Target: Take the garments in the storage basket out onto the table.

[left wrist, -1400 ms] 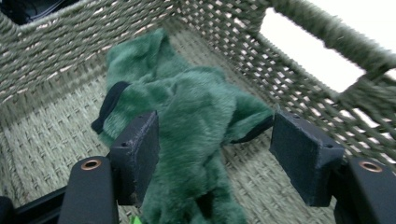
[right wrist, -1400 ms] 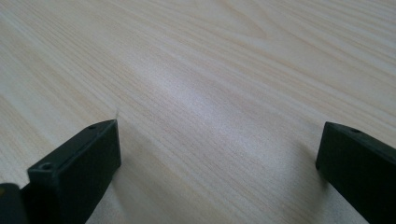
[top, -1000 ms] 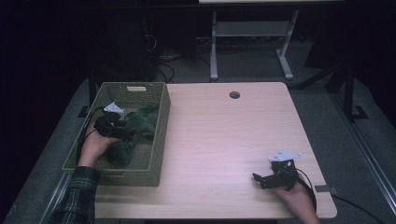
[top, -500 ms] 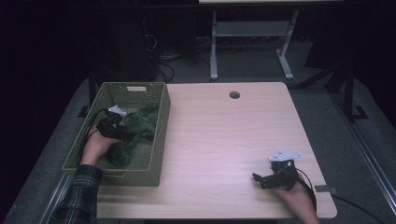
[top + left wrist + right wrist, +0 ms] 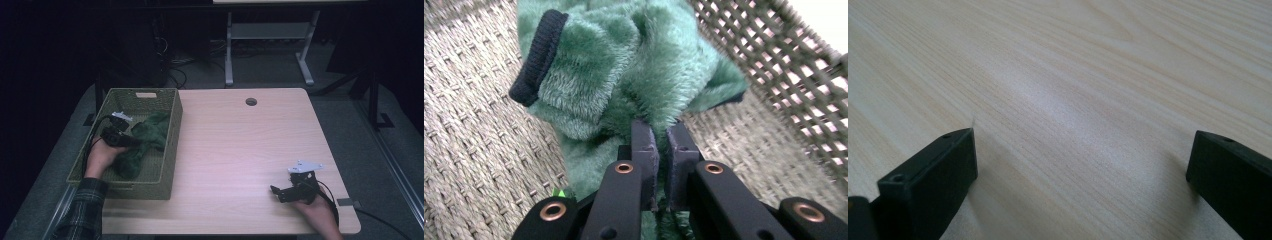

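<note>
A green fleece garment (image 5: 146, 141) with a dark knit cuff (image 5: 538, 55) lies bunched in a woven olive basket (image 5: 173, 131) at the table's left. My left gripper (image 5: 131, 141) reaches into the basket. Its jaws have just been closing and now pinch a fold of the green fleece (image 5: 624, 70) between the pads, as the left gripper view (image 5: 663, 135) shows close up. My right gripper (image 5: 278, 192) rests on the wooden table (image 5: 235, 145) near the front right corner. It is open, with bare tabletop (image 5: 1073, 75) between its fingers (image 5: 933, 170).
The basket's wicker wall (image 5: 774, 60) rises close on the right of the garment, and its woven floor (image 5: 469, 125) lies to the left. A round cable hole (image 5: 251, 101) sits at the table's far edge. A metal stand (image 5: 265, 40) is behind the table.
The left hand has edged slightly against the garment inside the basket. The right hand and its gripper have not moved.
</note>
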`<control>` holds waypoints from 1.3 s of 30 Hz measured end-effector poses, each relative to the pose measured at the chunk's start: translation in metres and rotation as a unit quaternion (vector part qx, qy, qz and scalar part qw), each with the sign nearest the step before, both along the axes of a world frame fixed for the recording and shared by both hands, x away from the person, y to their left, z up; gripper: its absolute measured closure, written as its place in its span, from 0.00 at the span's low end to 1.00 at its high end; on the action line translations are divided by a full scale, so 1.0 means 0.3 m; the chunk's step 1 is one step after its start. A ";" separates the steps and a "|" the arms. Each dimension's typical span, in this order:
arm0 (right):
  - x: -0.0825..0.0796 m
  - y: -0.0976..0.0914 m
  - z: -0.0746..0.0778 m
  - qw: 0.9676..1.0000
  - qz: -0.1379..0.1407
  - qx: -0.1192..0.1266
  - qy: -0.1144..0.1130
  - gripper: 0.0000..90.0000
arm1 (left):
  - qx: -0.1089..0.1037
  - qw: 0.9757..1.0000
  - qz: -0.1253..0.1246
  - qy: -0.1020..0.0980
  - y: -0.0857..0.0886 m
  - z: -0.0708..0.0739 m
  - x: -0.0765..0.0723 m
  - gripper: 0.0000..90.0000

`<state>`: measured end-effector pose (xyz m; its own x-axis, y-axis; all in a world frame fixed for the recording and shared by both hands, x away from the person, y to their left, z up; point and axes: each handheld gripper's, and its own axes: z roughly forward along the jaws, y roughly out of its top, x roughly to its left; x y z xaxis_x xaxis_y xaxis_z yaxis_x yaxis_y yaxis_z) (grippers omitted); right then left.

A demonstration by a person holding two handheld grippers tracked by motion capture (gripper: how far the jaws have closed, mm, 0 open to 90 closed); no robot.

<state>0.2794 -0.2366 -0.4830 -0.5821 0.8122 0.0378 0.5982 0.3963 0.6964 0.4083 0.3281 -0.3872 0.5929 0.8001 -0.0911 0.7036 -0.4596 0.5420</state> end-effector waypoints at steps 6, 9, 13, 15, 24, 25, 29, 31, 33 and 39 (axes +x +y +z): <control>0.000 0.000 0.000 1.000 0.000 0.000 0.000 0.00 | -0.009 1.000 0.002 -0.008 0.006 0.049 -0.021 0.95; 0.000 0.000 0.000 1.000 0.000 0.000 0.000 0.00 | -0.017 1.000 0.006 -0.013 0.006 0.072 -0.032 0.95; 0.000 0.000 0.000 1.000 0.000 0.000 0.000 0.00 | -0.026 0.999 0.010 -0.018 0.006 0.112 -0.050 0.95; 0.000 0.000 0.000 1.000 0.000 0.000 0.000 0.00 | -0.032 0.999 0.011 -0.022 0.006 0.131 -0.058 0.95; 0.000 0.000 0.000 1.000 0.000 -0.001 -0.001 0.00 | -0.057 0.997 0.006 -0.051 -0.011 0.236 -0.100 0.95; 0.000 0.000 0.000 1.000 0.000 0.000 0.000 0.00 | -0.059 0.997 0.006 -0.053 -0.014 0.247 -0.104 0.95; 0.000 0.000 0.000 1.000 0.000 0.000 0.000 0.00 | -0.072 0.995 0.003 -0.064 -0.022 0.290 -0.122 0.95; 0.000 0.000 0.000 1.000 0.000 0.000 0.000 0.00 | -0.072 0.995 0.001 -0.066 -0.024 0.298 -0.125 0.95; 0.000 0.000 0.000 1.000 0.000 0.000 0.000 0.00 | -0.078 0.994 -0.002 -0.073 -0.031 0.328 -0.137 0.95; 0.000 0.000 0.000 1.000 0.000 0.000 -0.001 0.00 | -0.088 0.992 -0.009 -0.087 -0.043 0.381 -0.156 0.95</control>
